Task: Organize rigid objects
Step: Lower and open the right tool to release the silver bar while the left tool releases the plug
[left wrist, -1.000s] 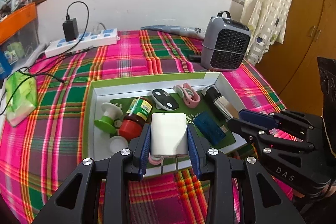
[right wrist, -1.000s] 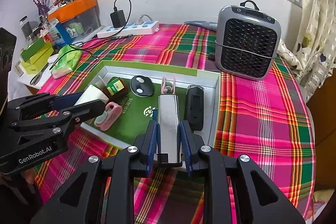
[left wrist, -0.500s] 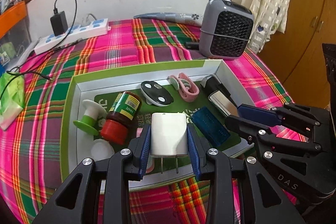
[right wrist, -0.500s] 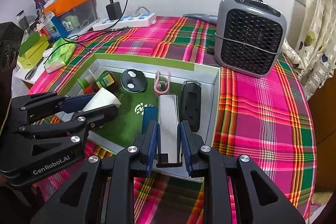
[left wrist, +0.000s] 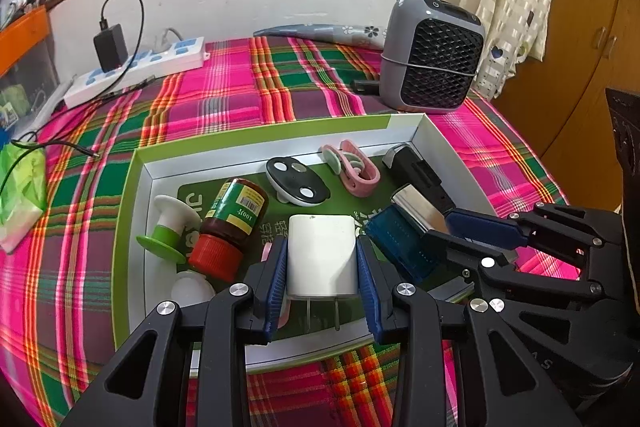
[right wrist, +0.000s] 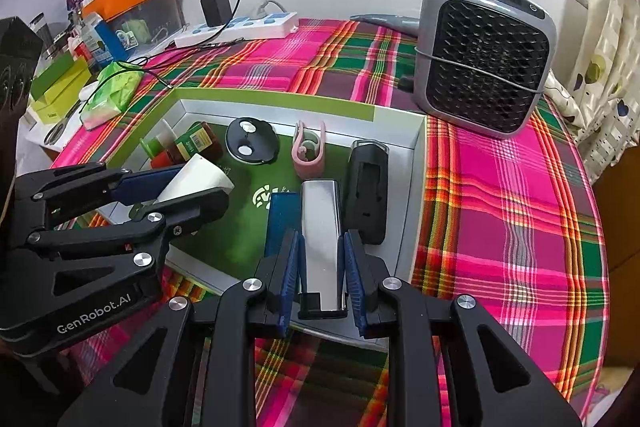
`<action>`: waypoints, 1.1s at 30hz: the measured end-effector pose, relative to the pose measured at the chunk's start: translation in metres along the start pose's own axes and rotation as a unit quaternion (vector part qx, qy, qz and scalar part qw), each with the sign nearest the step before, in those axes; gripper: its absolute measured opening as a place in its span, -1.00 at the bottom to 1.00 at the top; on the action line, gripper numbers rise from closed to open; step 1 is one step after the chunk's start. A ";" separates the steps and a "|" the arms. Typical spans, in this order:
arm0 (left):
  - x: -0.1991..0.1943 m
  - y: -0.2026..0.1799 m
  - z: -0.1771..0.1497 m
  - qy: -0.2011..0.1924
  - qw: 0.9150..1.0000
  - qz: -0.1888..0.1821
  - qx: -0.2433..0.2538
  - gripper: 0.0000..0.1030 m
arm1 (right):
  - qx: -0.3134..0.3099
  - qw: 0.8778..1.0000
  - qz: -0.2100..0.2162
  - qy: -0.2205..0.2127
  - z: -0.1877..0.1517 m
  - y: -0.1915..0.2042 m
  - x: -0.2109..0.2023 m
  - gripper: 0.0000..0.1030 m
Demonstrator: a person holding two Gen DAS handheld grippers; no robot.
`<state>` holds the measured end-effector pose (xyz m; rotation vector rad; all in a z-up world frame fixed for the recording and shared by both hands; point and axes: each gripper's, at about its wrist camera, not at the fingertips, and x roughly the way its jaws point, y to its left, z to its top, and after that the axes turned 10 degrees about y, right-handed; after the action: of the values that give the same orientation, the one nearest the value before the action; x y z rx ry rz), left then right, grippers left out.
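over the tray [left wrist: 256,139], both tools stay clamped, left tool [left wrist: 322,263] on charger [left wrist: 322,255], right tool [right wrist: 322,267] on metal bar [right wrist: 322,227].

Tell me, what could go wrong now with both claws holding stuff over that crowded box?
1. The left gripper holds the white charger low over the tray. Set down here, it might bump the brown bottle lying beside it, which could roll.
2. The right gripper pinches the shiny metal bar near one end; it looks smooth, so it may slip or tip.
3. The two grippers sit close together and could knock each other.
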<state>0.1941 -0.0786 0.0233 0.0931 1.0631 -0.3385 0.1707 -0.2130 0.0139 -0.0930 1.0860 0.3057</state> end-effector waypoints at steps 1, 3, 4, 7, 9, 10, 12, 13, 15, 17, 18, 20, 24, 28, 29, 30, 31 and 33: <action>0.000 0.000 0.000 0.000 1.000 0.000 0.000 -0.37 | 0.002 1.000 0.001 0.000 0.000 -0.001 0.000 -0.52; 0.000 0.000 0.000 0.000 1.000 0.000 0.000 -0.37 | 0.003 1.000 0.002 0.000 0.000 -0.002 0.001 -0.52; 0.000 0.000 0.000 0.000 1.000 0.000 -0.001 -0.37 | 0.004 1.000 0.002 0.000 0.000 -0.002 0.000 -0.52; 0.001 0.000 0.000 0.002 1.000 0.006 0.001 -0.37 | 0.003 1.000 0.003 0.000 0.000 -0.002 0.001 -0.52; 0.001 0.001 0.000 0.003 1.000 0.006 0.001 -0.37 | 0.004 1.000 0.005 0.000 0.000 -0.003 0.000 -0.52; 0.001 0.001 0.000 0.003 1.000 0.005 0.000 -0.37 | 0.005 1.000 0.005 0.000 0.000 -0.003 0.000 -0.52; 0.001 0.001 0.000 0.003 1.000 0.006 0.000 -0.37 | 0.005 1.000 0.006 0.000 0.000 -0.003 0.000 -0.52; 0.001 0.001 0.000 0.004 1.000 0.008 0.001 -0.37 | 0.006 1.000 0.007 -0.001 0.000 -0.003 0.000 -0.52; 0.001 0.001 0.000 0.004 1.000 0.010 0.003 -0.37 | 0.007 1.000 0.011 0.000 0.000 -0.004 0.000 -0.52; 0.001 0.001 0.000 0.005 1.000 0.011 0.004 -0.36 | 0.008 1.000 0.011 0.000 0.000 -0.004 0.000 -0.52; 0.001 0.001 0.000 0.005 1.000 0.010 0.004 -0.35 | 0.008 1.000 0.011 0.000 0.000 -0.003 0.000 -0.52; 0.001 0.001 0.000 0.006 1.000 0.009 0.004 -0.34 | 0.007 1.000 0.012 0.000 0.000 -0.004 0.000 -0.52; 0.001 0.001 0.000 0.006 1.000 0.011 0.002 -0.33 | 0.009 1.000 0.016 -0.001 0.000 -0.003 0.000 -0.52; 0.001 0.003 0.000 0.006 1.000 0.009 -0.001 -0.33 | 0.011 1.000 0.017 -0.002 0.000 -0.002 -0.001 -0.52; 0.001 0.003 0.000 0.006 1.000 0.010 -0.001 -0.33 | 0.011 1.000 0.017 -0.002 0.000 -0.002 -0.001 -0.52; 0.001 0.003 0.000 0.005 1.000 0.010 -0.002 -0.33 | 0.011 1.000 0.017 -0.002 -0.001 -0.002 -0.001 -0.52; 0.001 0.003 0.000 0.006 1.000 0.011 -0.003 -0.33 | 0.011 1.000 0.017 -0.002 -0.001 -0.002 -0.001 -0.52; 0.000 0.003 0.000 0.006 1.000 0.011 -0.002 -0.33 | 0.011 1.000 0.017 -0.002 -0.001 -0.002 -0.001 -0.52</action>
<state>0.1953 -0.0755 0.0229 0.1028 1.0736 -0.3157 0.1699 -0.2154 0.0140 -0.0545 1.0877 0.3253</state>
